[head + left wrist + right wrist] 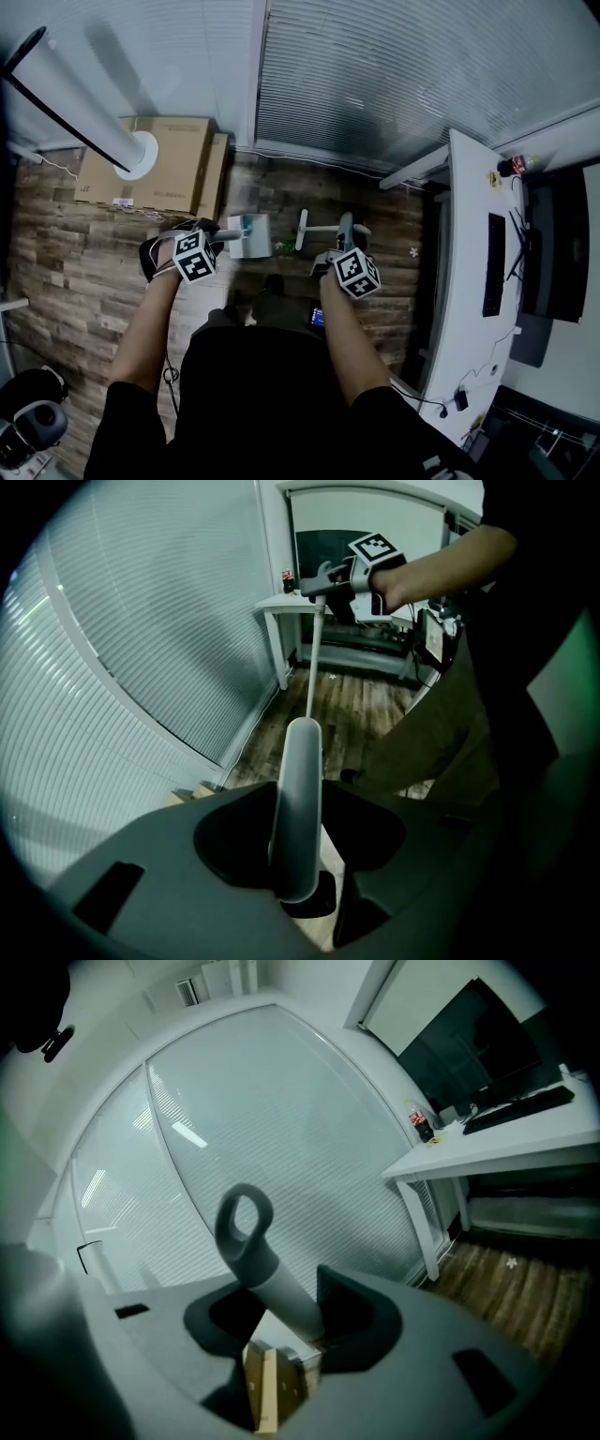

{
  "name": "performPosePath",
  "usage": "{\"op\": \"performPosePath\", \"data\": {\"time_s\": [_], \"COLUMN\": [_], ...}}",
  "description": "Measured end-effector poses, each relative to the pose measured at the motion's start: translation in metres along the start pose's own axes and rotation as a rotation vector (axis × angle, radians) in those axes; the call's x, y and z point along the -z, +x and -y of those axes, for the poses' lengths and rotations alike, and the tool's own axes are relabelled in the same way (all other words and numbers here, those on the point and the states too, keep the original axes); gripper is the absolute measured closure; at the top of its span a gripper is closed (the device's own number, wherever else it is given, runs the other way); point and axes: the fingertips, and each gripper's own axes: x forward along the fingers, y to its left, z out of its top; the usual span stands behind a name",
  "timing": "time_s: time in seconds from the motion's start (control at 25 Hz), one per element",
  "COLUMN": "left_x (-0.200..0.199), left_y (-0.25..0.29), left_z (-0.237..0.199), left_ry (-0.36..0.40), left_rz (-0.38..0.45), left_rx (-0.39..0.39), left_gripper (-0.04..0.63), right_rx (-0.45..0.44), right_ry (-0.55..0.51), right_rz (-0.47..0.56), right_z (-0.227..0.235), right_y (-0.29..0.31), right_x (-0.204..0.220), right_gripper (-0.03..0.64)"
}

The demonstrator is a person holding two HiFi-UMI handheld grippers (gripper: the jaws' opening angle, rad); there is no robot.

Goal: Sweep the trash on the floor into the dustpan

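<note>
Left of the desk (467, 272) in the head view, the dustpan (251, 234) sits on the wood floor (66, 272), its long axis running left into the left gripper (217, 239). The broom (330, 229) lies between dustpan and desk, by the right gripper (333, 253).

Left gripper view: the jaws clamp the dustpan handle (298, 808), which runs up-frame toward the desk (281, 602).

Right gripper view: the jaws grip the broom handle (267, 1274), tilted up-left away from the desk (487, 1152), ring end uppermost.
</note>
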Motion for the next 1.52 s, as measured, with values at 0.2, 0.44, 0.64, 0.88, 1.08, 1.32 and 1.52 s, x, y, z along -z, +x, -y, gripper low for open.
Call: {"op": "performPosePath", "data": {"time_s": [0.2,0.44,0.64,0.88,1.08,1.32,1.52], "left_x": [0.005,0.009,0.008,0.010,0.010,0.015,0.017], "left_y": [0.000,-0.001,-0.002,-0.001,0.000,-0.002,-0.005], "left_z": [0.001,0.004,0.005,0.003,0.005,0.002,0.002], "left_ry": [0.001,0.011,0.012,0.019,0.006,-0.005,-0.007], "left_rz": [0.012,0.021,0.031,0.033,0.050,0.044,0.036], "left_rx": [0.007,0.019,0.030,0.041,0.063,0.057,0.048], "left_gripper": [0.460,0.462,0.463,0.465,0.466,0.468,0.468], "right_rx": [-0.031,-0.070,-0.101,-0.095,-0.117,-0.137,-0.156], "right_ry": [0.035,0.121,0.182,0.243,0.288,0.306,0.310], "right_rz": [-0.012,-0.023,-0.036,-0.035,-0.008,-0.005,-0.008], "right_z": [-0.036,-0.075,-0.092,-0.084,-0.071,-0.053,-0.043], "right_y": [0.001,-0.003,-0.007,-0.022,-0.035,-0.058,-0.073], "right_x": [0.023,0.044,0.062,0.057,0.028,0.002,-0.010], "right_gripper": [0.463,0.460,0.460,0.457,0.457,0.457,0.457]}}
